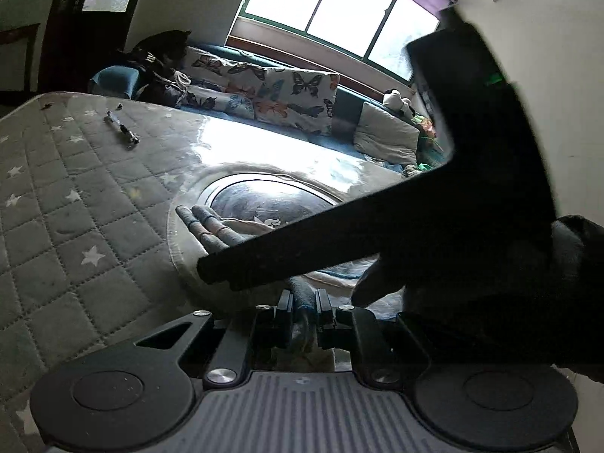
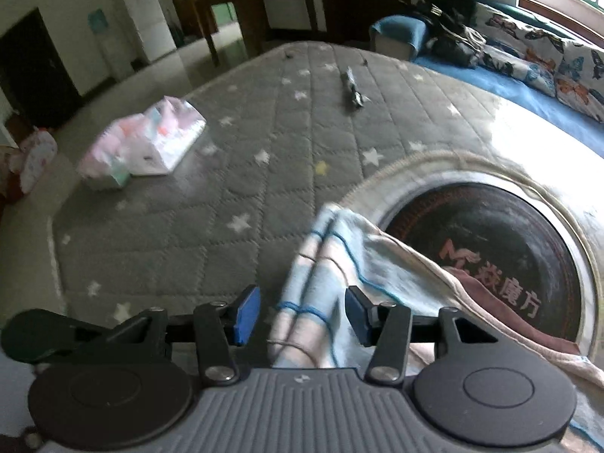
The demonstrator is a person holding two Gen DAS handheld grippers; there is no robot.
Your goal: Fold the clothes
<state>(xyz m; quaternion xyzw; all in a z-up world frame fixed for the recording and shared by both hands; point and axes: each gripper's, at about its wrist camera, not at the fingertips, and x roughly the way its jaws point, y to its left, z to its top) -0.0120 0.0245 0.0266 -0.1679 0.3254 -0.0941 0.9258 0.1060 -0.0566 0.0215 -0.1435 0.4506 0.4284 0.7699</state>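
your left gripper is clamped on an edge of the striped cloth, bunched beside the round inset on the quilted table. your right gripper stands wide around it. likely mid-fold; next, pinch it.

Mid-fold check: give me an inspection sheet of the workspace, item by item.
Surface: grey quilted star cover with a round black inset.
Job's things: striped cloth draped at the inset's edge.
Clutter: tissue pack; pen-like object.
Grippers: left gripper shut on the cloth; right gripper open around it.
Cables: nothing seen.
Surroundings: butterfly cushions, window, sofa.
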